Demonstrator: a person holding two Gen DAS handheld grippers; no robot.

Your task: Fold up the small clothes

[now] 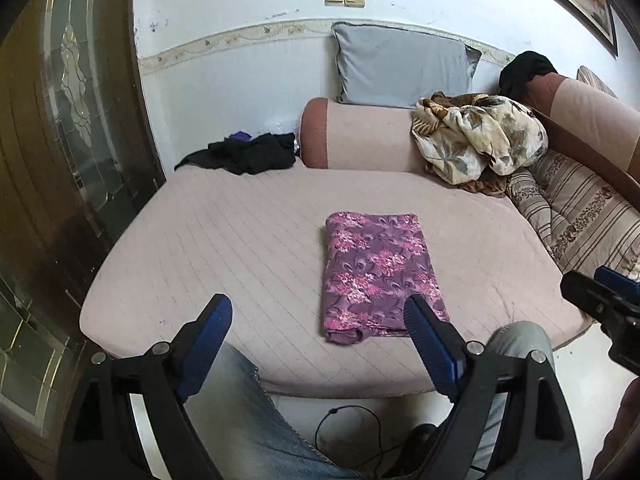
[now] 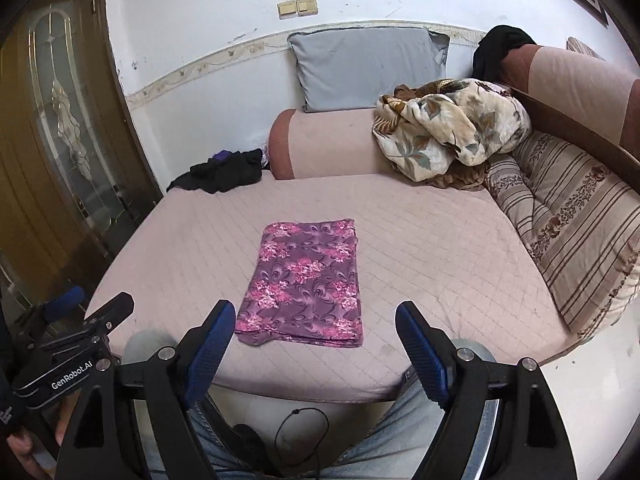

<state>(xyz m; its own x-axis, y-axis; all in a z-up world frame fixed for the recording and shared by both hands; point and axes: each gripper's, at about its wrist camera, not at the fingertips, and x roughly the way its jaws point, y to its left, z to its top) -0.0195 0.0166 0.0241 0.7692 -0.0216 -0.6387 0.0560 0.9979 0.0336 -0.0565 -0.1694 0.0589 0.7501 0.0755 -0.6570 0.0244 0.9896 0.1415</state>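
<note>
Left gripper (image 1: 318, 320) — jaws wide, right gripper (image 2: 316, 324) — jaws wide

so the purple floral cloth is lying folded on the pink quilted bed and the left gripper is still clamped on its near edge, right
Not quite. The purple floral cloth does lie folded on the pink quilted bed, but the left gripper is open and holds nothing; the left wrist view shows its jaws apart above the cloth's near edge.

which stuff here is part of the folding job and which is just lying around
Part of the job:
- purple floral cloth, folded flat on the bed
- left hand-held gripper, open
- right hand-held gripper, open

Just lying about:
- black clothes at the far left corner
- grey pillow
- floral blanket
- striped cushion
</note>
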